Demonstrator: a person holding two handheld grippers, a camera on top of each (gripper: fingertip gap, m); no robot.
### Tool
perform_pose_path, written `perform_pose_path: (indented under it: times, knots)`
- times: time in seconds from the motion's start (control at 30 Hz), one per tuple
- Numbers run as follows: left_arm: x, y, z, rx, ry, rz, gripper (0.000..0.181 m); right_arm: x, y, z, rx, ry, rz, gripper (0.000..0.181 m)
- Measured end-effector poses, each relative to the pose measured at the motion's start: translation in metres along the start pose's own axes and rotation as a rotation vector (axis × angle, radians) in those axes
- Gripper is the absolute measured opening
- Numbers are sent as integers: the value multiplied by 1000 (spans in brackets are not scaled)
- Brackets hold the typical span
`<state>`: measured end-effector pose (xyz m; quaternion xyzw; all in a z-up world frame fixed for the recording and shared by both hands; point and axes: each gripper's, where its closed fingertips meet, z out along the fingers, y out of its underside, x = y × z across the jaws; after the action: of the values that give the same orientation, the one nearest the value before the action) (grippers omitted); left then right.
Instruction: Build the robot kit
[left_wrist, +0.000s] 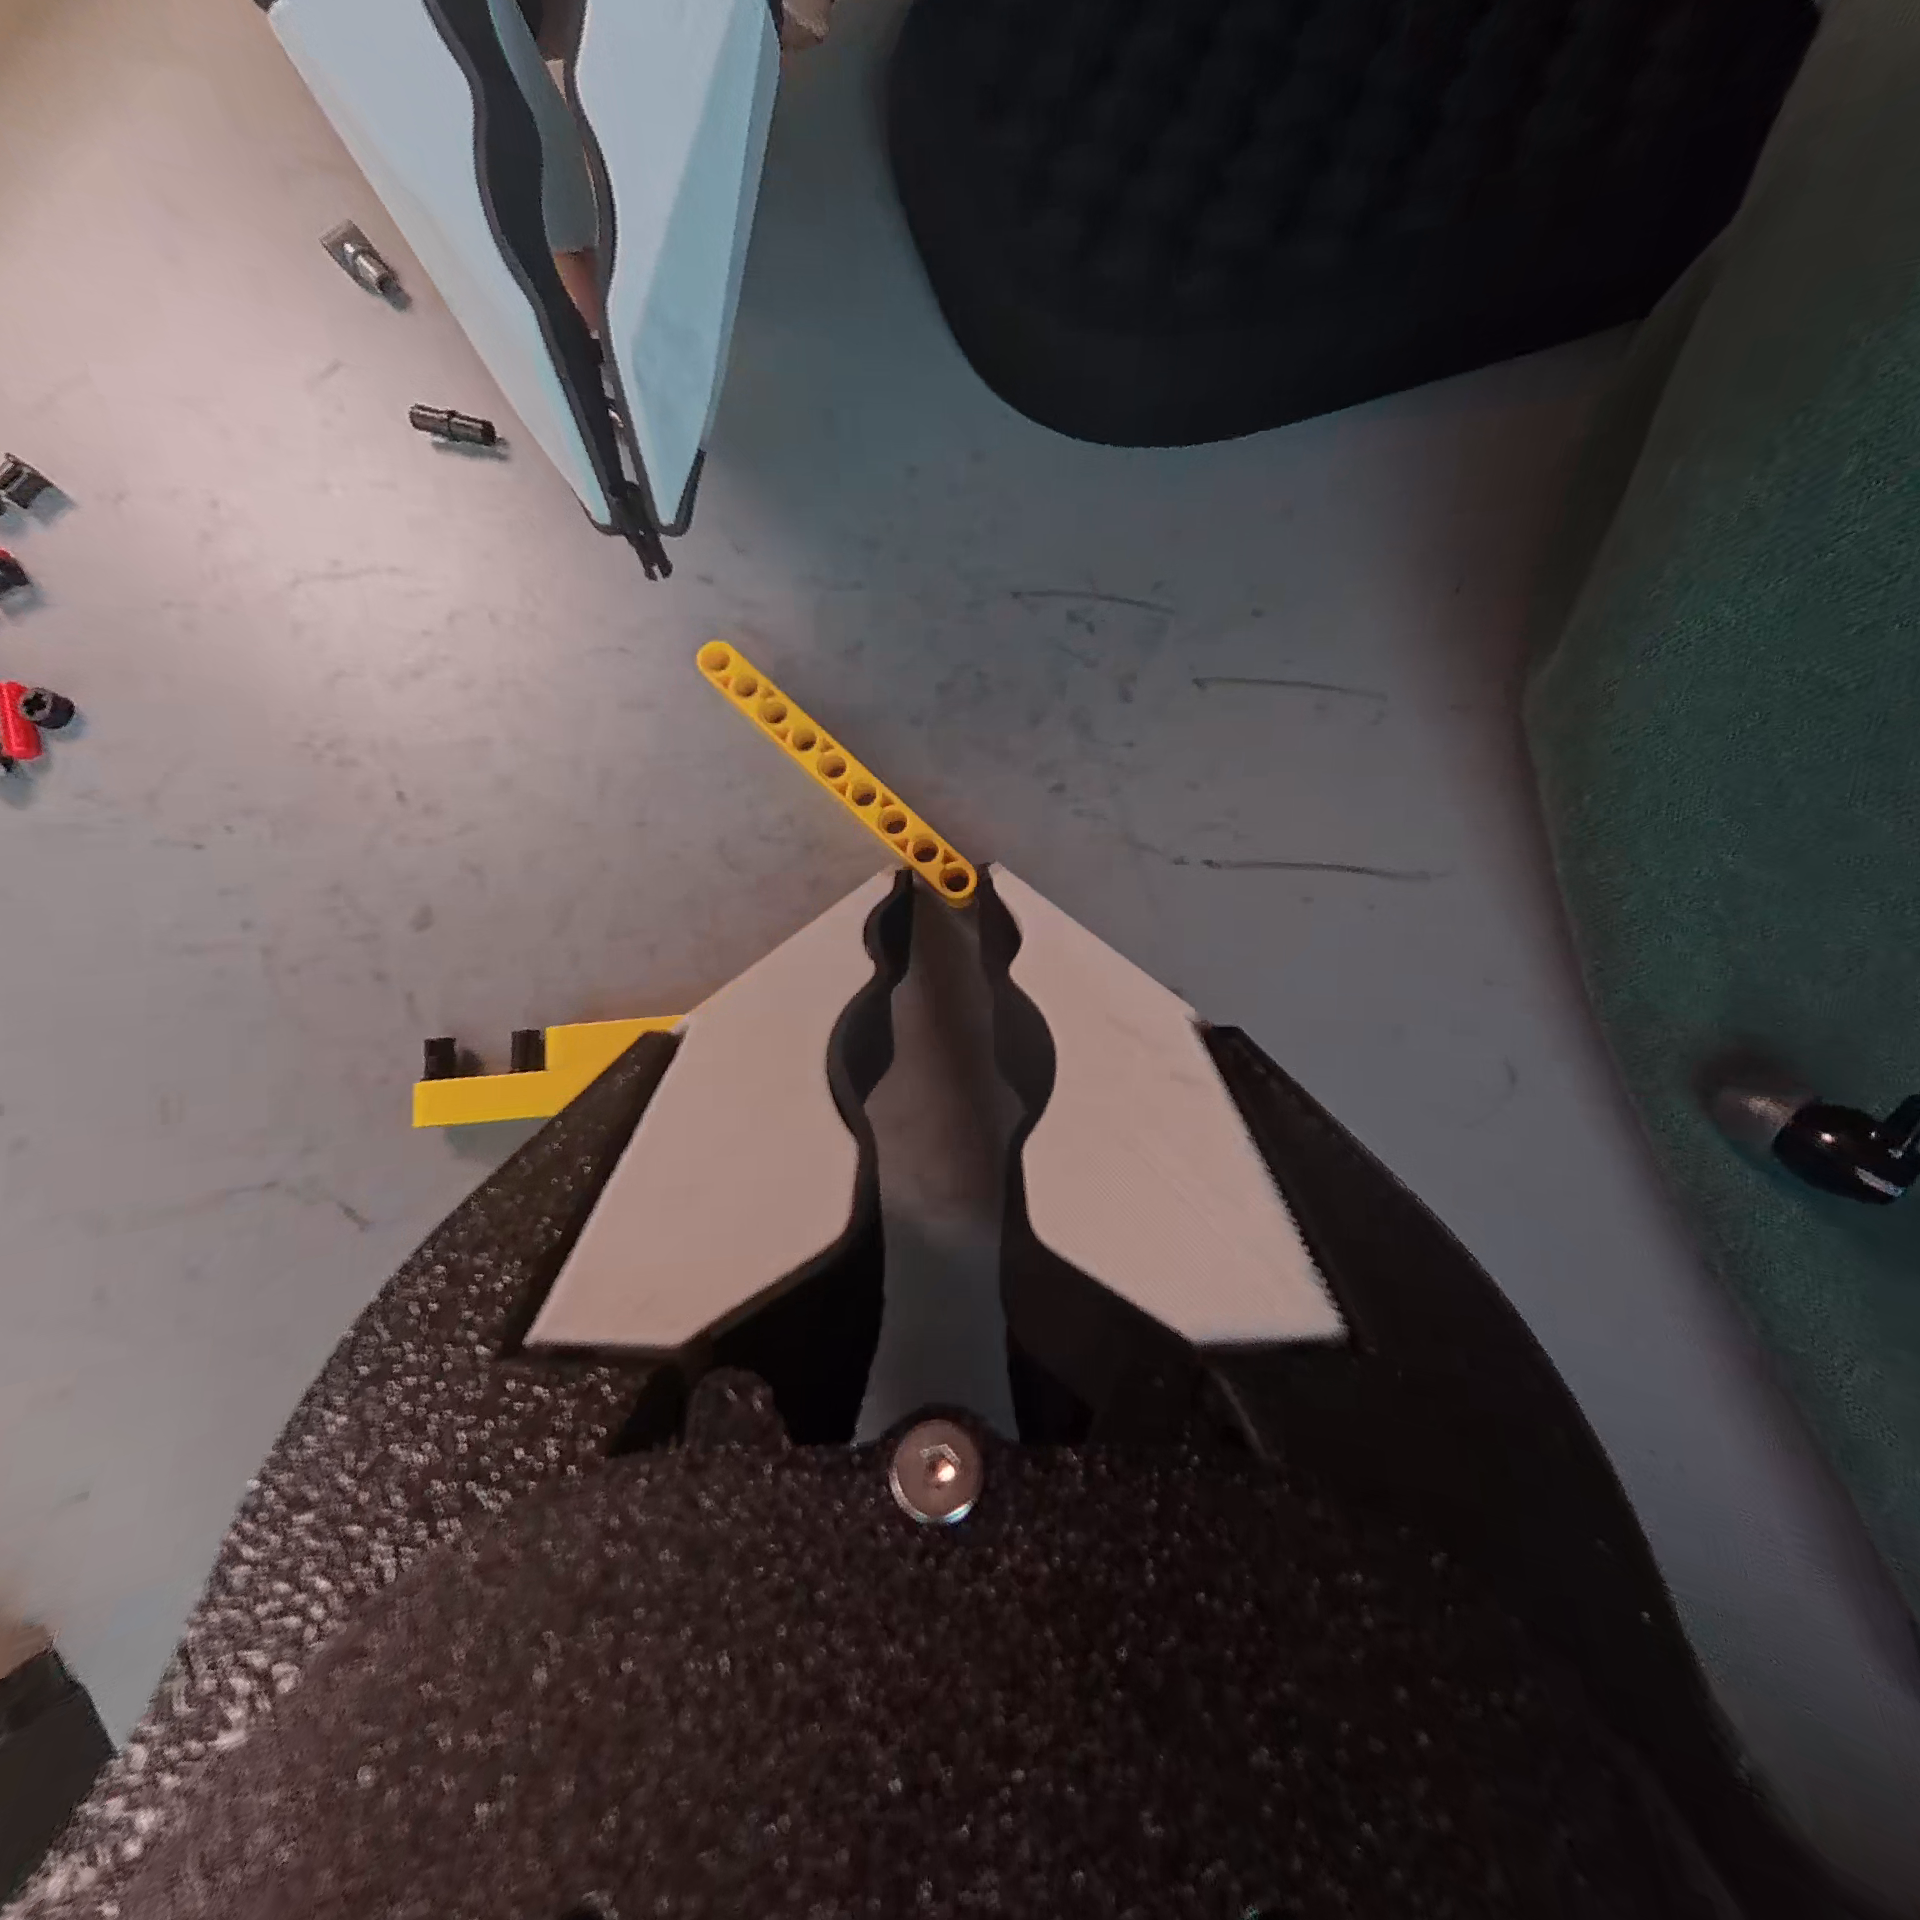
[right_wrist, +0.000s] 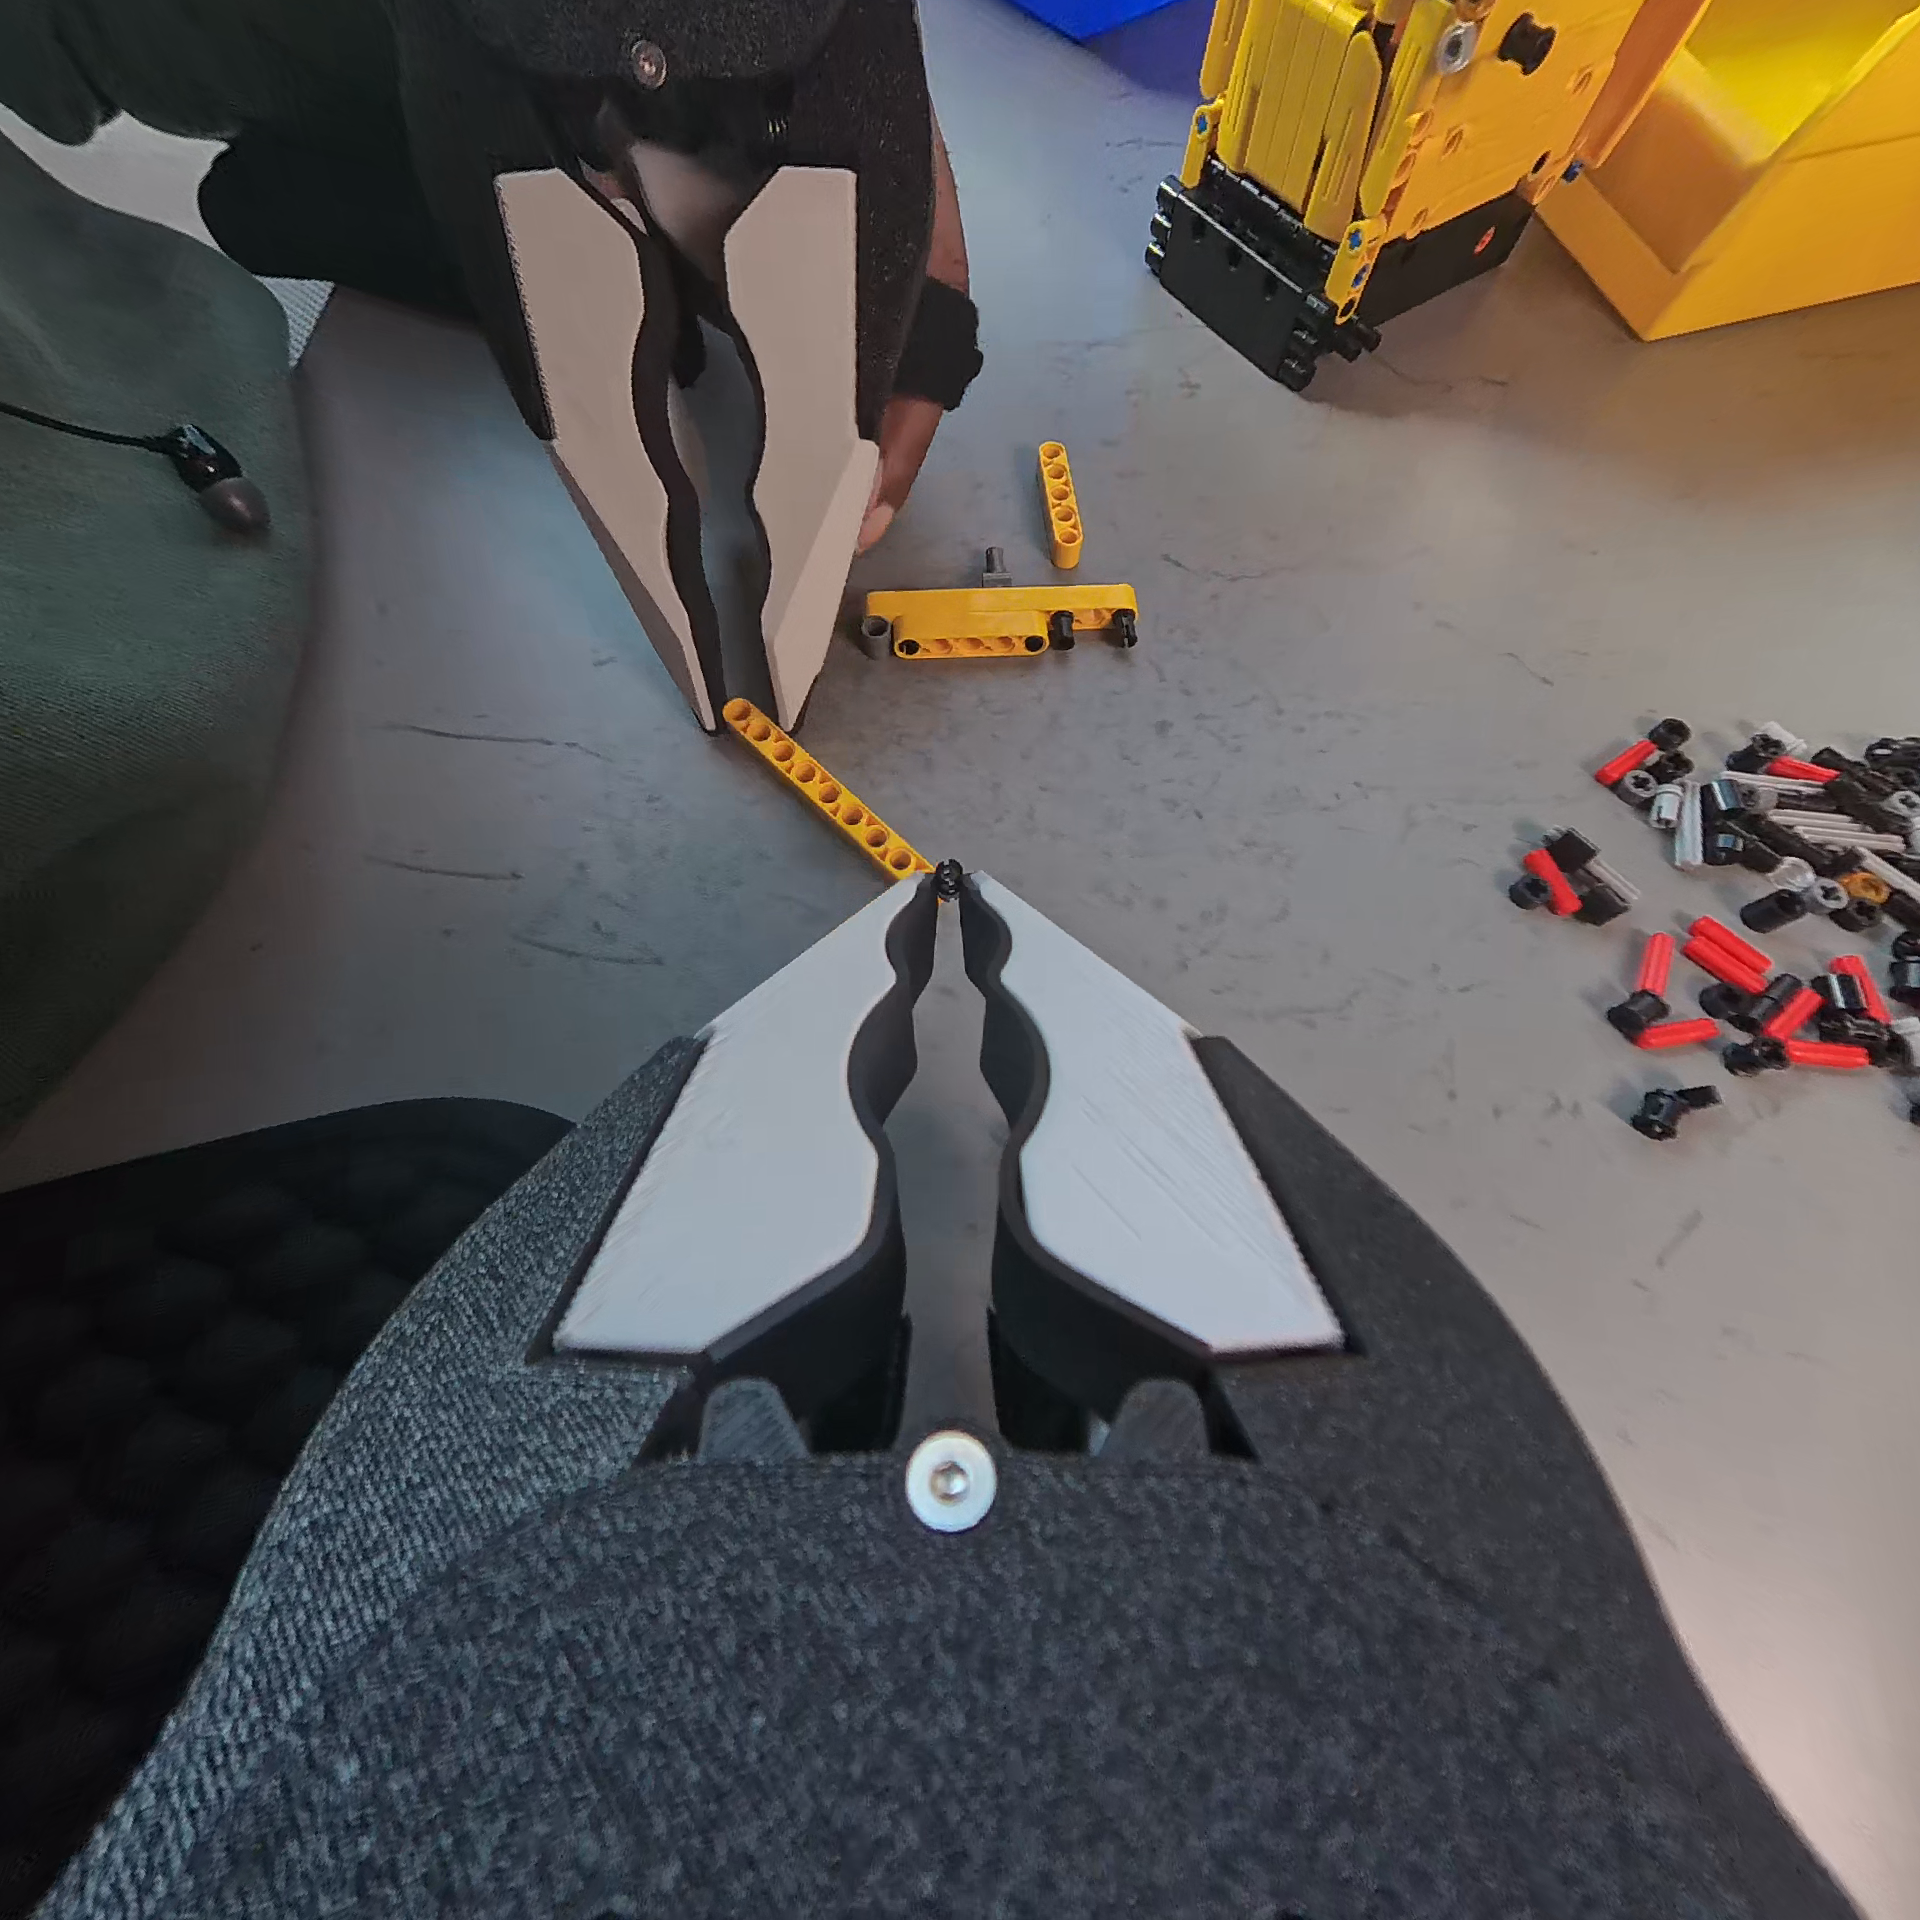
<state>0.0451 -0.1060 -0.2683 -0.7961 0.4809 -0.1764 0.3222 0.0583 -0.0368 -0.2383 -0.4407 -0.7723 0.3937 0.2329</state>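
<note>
Gripping one end of the yellow beam, your left gripper has its jaws clenched on it in the left wrist view; the right gripper hangs just past the beam's far end.

In the right wrist view, your right gripper pinches a black pin at the beam's near end; a loose parts pile lies well right of the beam.

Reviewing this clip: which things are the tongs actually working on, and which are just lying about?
In use:
- left tongs, closed on one end of the long yellow beam
- right tongs, pinching a black pin at the beam's other end

Lying about:
- yellow beam assembly
- short yellow beam
- pile of loose pins
- yellow model
- yellow box
</note>
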Motion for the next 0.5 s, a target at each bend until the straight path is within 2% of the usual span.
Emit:
perform_pose_path:
  times: [0.37, 0.5]
  knots:
    - [16, -6, 0, 71, 86, -54, 20, -1, 2, 2, -7, -6, 0, 4]
    - [9, -8, -6, 108, 83, -87, 21, -1, 1, 2, -6, -5, 0, 4]
